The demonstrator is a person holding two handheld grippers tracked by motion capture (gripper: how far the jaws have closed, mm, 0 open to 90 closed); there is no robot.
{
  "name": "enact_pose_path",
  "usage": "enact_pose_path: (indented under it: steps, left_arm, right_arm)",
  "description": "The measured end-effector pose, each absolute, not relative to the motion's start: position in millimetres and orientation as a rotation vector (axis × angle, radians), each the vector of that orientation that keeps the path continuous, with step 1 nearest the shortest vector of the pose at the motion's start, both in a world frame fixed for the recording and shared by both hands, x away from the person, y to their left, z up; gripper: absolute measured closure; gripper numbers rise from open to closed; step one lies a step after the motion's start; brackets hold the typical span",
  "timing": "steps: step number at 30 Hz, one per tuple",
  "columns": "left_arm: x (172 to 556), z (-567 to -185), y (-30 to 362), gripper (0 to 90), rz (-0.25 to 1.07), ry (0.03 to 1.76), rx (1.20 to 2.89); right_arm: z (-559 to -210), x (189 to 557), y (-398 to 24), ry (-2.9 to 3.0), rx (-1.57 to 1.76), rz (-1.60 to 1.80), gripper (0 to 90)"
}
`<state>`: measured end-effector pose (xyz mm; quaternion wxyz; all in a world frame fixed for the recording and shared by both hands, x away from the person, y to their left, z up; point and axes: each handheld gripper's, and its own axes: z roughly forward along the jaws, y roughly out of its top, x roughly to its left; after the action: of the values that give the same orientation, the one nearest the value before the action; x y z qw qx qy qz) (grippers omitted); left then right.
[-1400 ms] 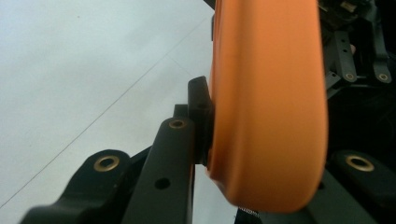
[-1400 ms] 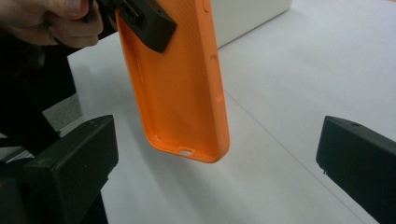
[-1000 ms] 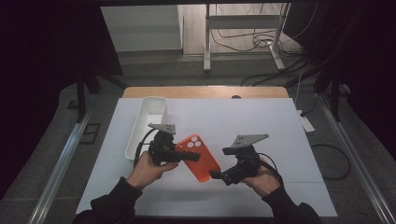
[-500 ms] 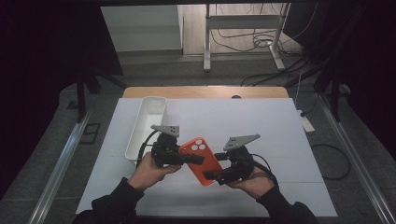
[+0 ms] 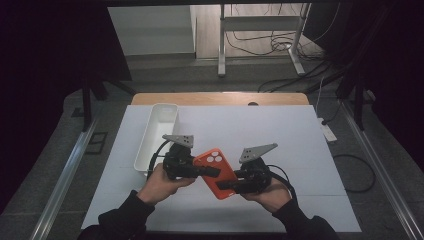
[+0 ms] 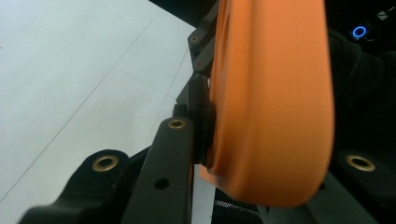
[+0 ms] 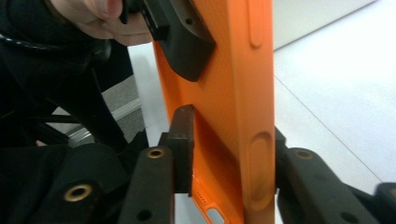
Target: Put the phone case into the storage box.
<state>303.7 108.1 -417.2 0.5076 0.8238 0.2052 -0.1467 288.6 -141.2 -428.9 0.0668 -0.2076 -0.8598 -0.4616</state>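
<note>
An orange phone case with camera cut-outs is held just above the white table, between both hands. My left gripper is shut on its upper half; in the left gripper view the case sits edge-on between the black jaws. My right gripper has just been closing its jaws with the case between them. In the right gripper view its pads now press on the lower end of the case. The left gripper's pad shows farther up the same case.
A long white tray stands on the table's left part, just beyond my left hand. The white table top stretches to the right and back. Cables and a metal stand lie on the floor beyond the table.
My right gripper moved in from the right and closed its jaws on the lower end of the case. The left gripper kept its hold and stayed in place.
</note>
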Motion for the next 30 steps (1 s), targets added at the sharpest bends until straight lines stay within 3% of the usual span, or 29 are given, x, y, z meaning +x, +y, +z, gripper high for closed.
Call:
enact_pose_path:
  steps: [5, 10, 14, 18, 25, 30]
  left_arm:
    - [303, -415, 109, 73.4, -0.366, 0.479, 1.951]
    - [301, -412, 109, 65.2, -0.299, 0.495, 1.947]
    - [299, -406, 112, 42.2, -0.194, 0.531, 1.944]
    - [298, -403, 114, 25.8, -0.104, 0.567, 1.960]
    - [297, -401, 120, 7.5, 0.068, 0.658, 1.996]
    - [298, -401, 124, 2.3, 0.124, 0.724, 1.998]
  right_arm:
    - [-429, 291, -145, -2.531, -0.568, -1.409, 84.0]
    - [-425, 288, -142, -2.539, -0.546, -1.406, 85.3]
    - [-424, 289, -145, -2.559, -0.577, -1.428, 85.3]
    - [-422, 289, -148, -2.560, -0.599, -1.456, 85.2]
    - [-421, 291, -154, -2.610, -0.659, -1.485, 85.1]
    - [-422, 293, -157, -2.641, -0.710, -1.490, 85.1]
